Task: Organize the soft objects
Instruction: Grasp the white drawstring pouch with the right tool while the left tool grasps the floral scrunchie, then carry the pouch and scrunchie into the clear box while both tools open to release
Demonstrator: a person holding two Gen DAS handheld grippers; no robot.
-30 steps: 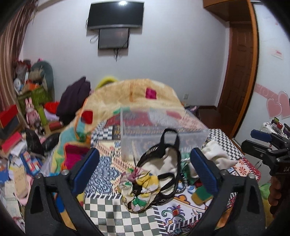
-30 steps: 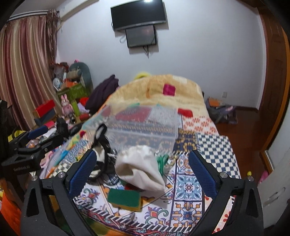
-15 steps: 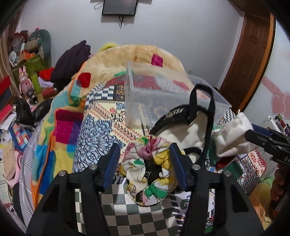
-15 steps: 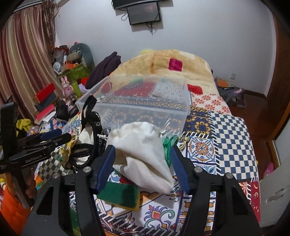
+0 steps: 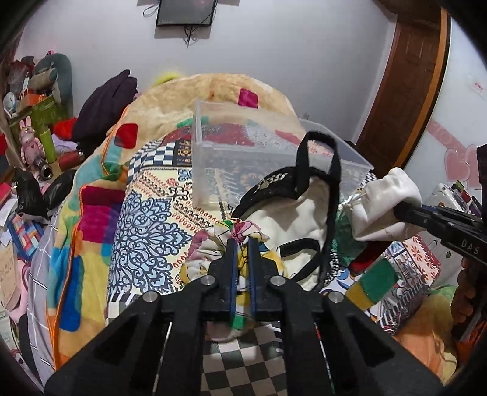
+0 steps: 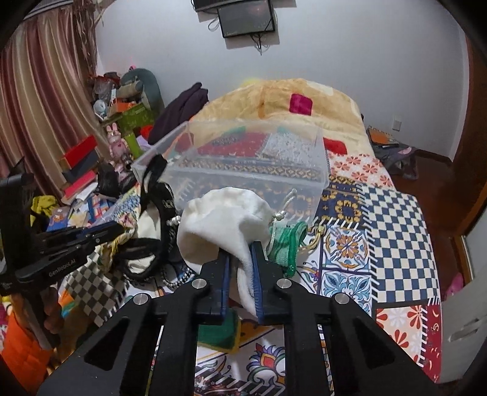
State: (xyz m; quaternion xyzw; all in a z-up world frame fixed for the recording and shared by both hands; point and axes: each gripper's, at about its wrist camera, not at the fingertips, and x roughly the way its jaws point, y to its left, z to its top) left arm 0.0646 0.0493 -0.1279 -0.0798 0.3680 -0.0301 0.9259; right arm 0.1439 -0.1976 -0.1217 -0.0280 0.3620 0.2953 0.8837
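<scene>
Patchwork bedspread (image 6: 395,219); left hand-held gripper (image 5: 240,243) pinching crumpled floral cloth (image 5: 213,252), right hand-held gripper (image 6: 239,248) pinching fleecy white pouch (image 6: 222,222).

Your left wrist camera sits just behind the left gripper (image 5: 240,243), low and close over the bed (image 5: 146,225), facing along the fingers toward the far wall and its screen (image 5: 183,12). Your right wrist camera rides behind the right gripper (image 6: 240,246), equally close, facing the same wall from a spot further right. Both views share the clear plastic bin (image 5: 201,152) in the middle distance, the black-strapped bag (image 5: 304,219) and the quilt. Each camera catches the other tool: you see the right gripper at the left view's right edge, and the left gripper (image 6: 112,230) at the right view's left edge.
</scene>
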